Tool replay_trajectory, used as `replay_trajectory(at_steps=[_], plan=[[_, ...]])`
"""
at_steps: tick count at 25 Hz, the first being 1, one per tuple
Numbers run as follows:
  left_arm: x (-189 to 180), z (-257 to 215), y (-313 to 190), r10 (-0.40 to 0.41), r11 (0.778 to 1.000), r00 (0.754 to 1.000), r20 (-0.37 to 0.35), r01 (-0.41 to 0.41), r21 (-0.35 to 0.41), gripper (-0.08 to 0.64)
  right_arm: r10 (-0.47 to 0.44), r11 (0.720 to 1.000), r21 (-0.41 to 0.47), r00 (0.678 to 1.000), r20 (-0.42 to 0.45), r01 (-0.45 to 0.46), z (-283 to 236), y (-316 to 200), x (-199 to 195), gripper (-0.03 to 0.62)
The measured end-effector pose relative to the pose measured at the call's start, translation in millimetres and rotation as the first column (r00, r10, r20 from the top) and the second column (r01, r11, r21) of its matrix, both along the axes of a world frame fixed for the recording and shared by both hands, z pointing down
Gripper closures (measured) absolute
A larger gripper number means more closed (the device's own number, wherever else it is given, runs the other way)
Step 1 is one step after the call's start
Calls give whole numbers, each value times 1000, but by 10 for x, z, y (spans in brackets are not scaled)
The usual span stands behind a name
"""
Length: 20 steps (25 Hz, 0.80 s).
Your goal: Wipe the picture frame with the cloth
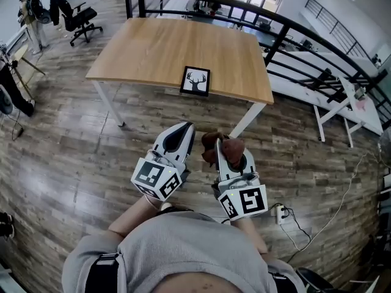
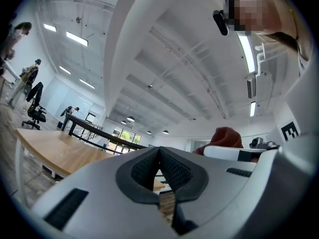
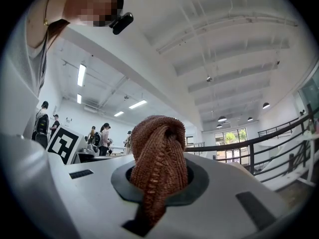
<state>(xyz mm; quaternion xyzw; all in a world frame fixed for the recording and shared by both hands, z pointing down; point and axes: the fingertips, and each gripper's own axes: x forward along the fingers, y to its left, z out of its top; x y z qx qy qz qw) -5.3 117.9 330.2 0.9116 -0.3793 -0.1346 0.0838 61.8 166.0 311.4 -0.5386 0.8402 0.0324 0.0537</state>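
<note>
A black picture frame (image 1: 195,80) with a deer print lies flat near the front edge of a wooden table (image 1: 146,47). Both grippers are held over the floor, short of the table. My right gripper (image 1: 221,146) is shut on a brown knitted cloth (image 1: 215,145), which bulges out between its jaws (image 3: 158,163). My left gripper (image 1: 186,129) is shut with nothing between its pads (image 2: 159,169). From the left gripper view the cloth (image 2: 225,137) shows to the right, and the table (image 2: 60,151) lies ahead on the left.
A black railing (image 1: 293,35) runs behind and right of the table. White tables (image 1: 342,102) stand at the right. An office chair (image 1: 79,18) and people stand at the far left. A cable and plug (image 1: 282,212) lie on the wooden floor near my right side.
</note>
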Motion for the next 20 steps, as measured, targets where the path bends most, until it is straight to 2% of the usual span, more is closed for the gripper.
replay_trajectory(at_steps=[5, 11, 20], plan=[[-68, 47, 21, 6, 1000, 1000, 11, -5, -8, 552, -17, 1000, 20, 1000, -25, 17, -30, 30, -75, 546], [-96, 28, 28, 12, 1000, 1000, 11, -12, -8, 552, 44, 997, 59, 998, 34, -46, -207, 51, -52, 546], [-165, 13, 13, 25, 1000, 1000, -9, -25, -18, 552, 36, 999, -4, 999, 25, -35, -38, -21, -97, 546]])
